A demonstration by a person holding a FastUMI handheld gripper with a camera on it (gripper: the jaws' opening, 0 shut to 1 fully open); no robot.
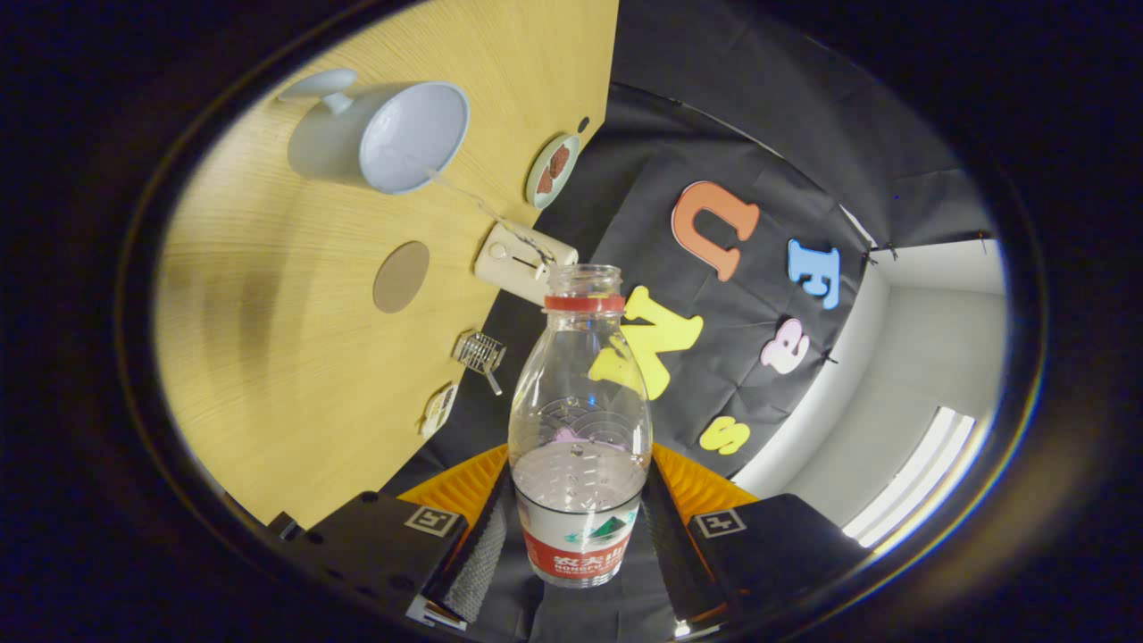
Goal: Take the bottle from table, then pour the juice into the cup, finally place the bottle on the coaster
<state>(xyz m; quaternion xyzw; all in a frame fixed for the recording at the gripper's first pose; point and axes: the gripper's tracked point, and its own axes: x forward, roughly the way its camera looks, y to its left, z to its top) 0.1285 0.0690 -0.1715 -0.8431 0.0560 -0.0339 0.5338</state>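
gripper view: your gripper (579,536) is pinching the clear plastic bottle (580,429), tilted; be aiming its mouth over the pale blue cup (393,134) on the wooden surface (268,357).

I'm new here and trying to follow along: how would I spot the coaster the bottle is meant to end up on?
Start at the wooden table beyond the gripper, which is shut on the clear bottle. Below the pale mug lies the coaster. It is a flat, plain tan disc, bare, unlike the small plate holding something dark.
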